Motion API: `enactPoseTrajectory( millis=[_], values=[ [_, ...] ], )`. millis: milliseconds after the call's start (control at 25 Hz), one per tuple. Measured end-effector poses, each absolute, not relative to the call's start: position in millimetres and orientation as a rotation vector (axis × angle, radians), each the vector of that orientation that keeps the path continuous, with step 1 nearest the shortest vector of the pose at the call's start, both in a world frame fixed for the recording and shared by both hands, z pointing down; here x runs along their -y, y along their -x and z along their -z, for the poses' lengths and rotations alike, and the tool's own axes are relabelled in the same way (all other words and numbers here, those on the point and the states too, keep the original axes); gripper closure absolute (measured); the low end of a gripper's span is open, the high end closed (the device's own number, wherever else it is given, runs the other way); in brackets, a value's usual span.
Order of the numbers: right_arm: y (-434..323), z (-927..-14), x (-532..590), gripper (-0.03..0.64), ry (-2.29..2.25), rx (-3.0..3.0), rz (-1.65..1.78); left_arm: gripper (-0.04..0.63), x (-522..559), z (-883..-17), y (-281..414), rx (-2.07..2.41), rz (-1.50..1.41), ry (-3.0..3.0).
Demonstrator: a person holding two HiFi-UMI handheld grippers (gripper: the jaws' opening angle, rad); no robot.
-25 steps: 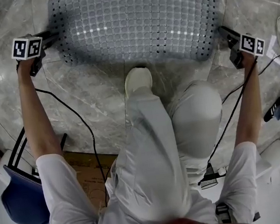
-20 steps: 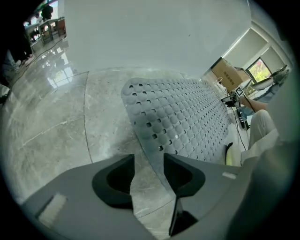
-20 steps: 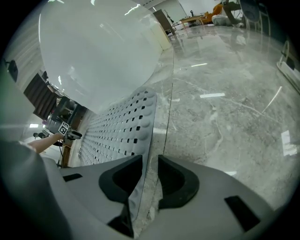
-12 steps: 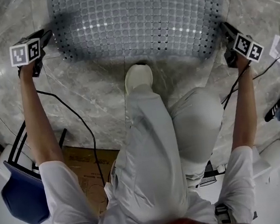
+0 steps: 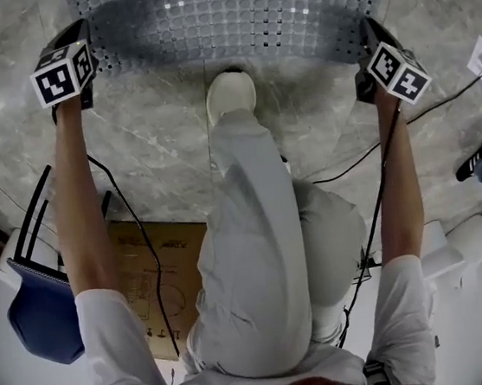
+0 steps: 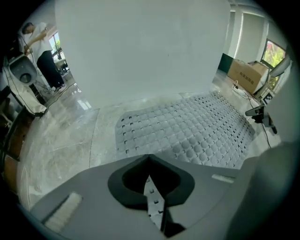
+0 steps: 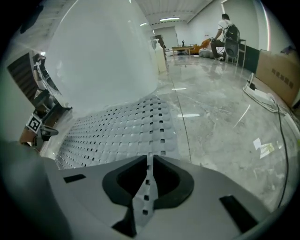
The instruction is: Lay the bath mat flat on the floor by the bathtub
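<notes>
The grey bath mat (image 5: 236, 9), dimpled and dotted with holes, lies on the marble floor against the white bathtub (image 6: 140, 51). In the head view my left gripper (image 5: 78, 37) is at the mat's near left corner and my right gripper (image 5: 365, 31) at its near right corner. In the left gripper view the left gripper (image 6: 149, 161) is shut, with a strip of the mat (image 6: 187, 131) pinched between its jaws. In the right gripper view the right gripper (image 7: 150, 159) is closing; a narrow slit remains, and the corner of the mat (image 7: 122, 131) runs through it.
The person's white shoe (image 5: 230, 95) stands just before the mat's near edge. Behind them are a flat cardboard sheet (image 5: 155, 276), a blue chair (image 5: 38, 317) and cables (image 5: 342, 166). A cardboard box (image 6: 246, 75) sits beyond the mat's far end. Another person (image 7: 224, 28) is far across the room.
Both grippers have moved forward onto the mat's near corners, and their jaws have come together from wide open. The person has leaned further forward.
</notes>
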State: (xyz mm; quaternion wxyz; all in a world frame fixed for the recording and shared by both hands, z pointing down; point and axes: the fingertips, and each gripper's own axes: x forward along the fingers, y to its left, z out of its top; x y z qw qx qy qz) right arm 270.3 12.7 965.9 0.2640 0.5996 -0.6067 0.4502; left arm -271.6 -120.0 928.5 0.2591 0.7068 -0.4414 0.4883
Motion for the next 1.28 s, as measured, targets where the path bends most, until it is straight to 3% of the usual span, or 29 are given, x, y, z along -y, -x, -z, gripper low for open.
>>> enactPoseTrajectory(
  millis=[200,400,800,960,1280],
  values=[
    [-237.6,-919.9,-36.7,0.612,-1.637,1.639,-1.22,0.598,118.2,-877.8,234.7,1.224,-1.269,-2.022],
    [-220.6,-841.8,-50.6,0.613,-1.634,1.649,-1.286,0.598,85.5,-795.7,206.2,1.188,-1.235,-2.097],
    [-179.9,-640.7,-59.7,0.614,-1.604,1.726,-1.393,0.598,-2.8,-568.8,211.3,1.26,-1.204,-2.143],
    [-165.4,-547.6,-63.0,0.614,-1.596,1.784,-1.276,0.598,-17.7,-473.0,208.6,1.339,-1.16,-2.199],
    [-132.2,-350.5,-68.5,0.614,-1.526,1.944,-1.195,0.598,-39.9,-291.9,157.2,1.344,-0.977,-2.294]
  ],
)
